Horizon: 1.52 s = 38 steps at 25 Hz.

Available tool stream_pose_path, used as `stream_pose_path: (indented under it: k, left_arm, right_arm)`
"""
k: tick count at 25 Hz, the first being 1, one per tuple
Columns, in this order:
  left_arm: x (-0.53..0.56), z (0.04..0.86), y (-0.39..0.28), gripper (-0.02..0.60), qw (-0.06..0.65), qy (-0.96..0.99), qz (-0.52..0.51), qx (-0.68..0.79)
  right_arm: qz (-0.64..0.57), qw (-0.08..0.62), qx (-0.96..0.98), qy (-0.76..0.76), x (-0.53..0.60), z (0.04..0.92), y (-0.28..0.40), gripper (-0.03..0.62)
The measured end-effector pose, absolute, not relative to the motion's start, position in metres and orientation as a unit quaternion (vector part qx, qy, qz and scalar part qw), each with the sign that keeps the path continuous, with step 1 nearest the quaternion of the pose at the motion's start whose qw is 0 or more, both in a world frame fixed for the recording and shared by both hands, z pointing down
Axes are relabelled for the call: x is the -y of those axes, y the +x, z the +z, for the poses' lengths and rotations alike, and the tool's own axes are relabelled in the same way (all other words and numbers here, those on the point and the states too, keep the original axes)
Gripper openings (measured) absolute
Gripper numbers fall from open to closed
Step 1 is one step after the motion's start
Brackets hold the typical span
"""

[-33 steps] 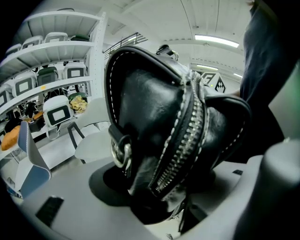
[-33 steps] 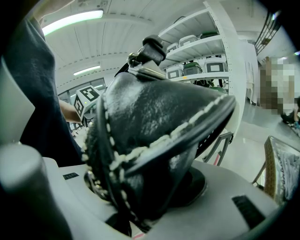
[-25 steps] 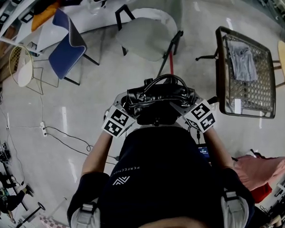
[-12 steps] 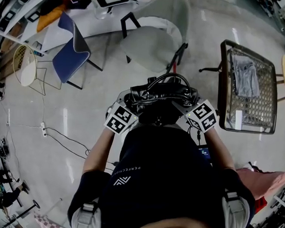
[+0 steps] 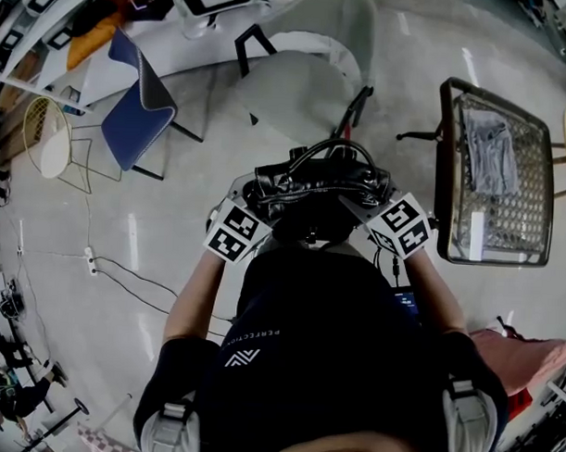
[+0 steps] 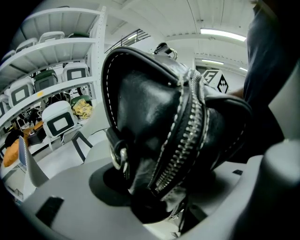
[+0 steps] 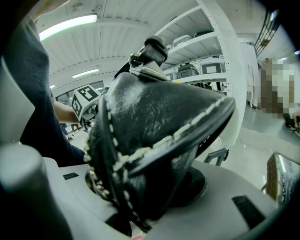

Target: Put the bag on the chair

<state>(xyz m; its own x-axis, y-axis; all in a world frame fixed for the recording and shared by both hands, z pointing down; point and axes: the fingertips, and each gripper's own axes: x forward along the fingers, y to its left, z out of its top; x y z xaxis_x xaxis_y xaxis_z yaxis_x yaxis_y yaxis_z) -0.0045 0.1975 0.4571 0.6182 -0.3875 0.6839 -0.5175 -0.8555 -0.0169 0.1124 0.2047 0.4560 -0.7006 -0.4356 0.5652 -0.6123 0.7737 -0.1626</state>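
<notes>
bag (image 5: pixel 317 189), black leather with a zip and looped handles, is carried off the floor at the person's front, clear of every chair. left gripper (image 6: pixel 154 204) is clamped on the zipped end of the bag, jaws pressing its leather; right gripper (image 7: pixel 140 206) is clamped likewise on the stitched opposite end. open floor (image 5: pixel 172 217), pale and glossy, lies to the left and just ahead of the bag. directly ahead stands a grey chair (image 5: pixel 297 91), seat bare, its near edge close to the bag's handles; a dark leg with a red section (image 5: pixel 347 116) slants between the two. a blue chair (image 5: pixel 134 113) stands ahead to the left, tilted, well apart from the bag. a yellow wire chair (image 5: pixel 45 138) sits at the far left edge. to the right, a dark mesh-topped frame (image 5: pixel 534 211) holds a grey cloth (image 5: pixel 494 149) and narrows the passage on that side. a cable (image 5: pixel 124 275) and power strip (image 5: pixel 90 260) trail across the floor at left. pink cloth (image 5: pixel 529 340) lies at lower right. shelving (image 6: pixel 51 51) with stored chairs lines the wall beyond.
</notes>
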Motion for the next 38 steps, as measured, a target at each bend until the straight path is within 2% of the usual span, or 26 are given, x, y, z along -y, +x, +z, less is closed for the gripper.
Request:
stream_pose_path:
  k: [38]
  left_arm:
    - [0.055,0.494,-0.062,0.301,0.105,0.906,0.373,0.172]
  right_arm:
    - [0.237,0.262,0.865,0.357,0.032,0.488,0.053,0.192]
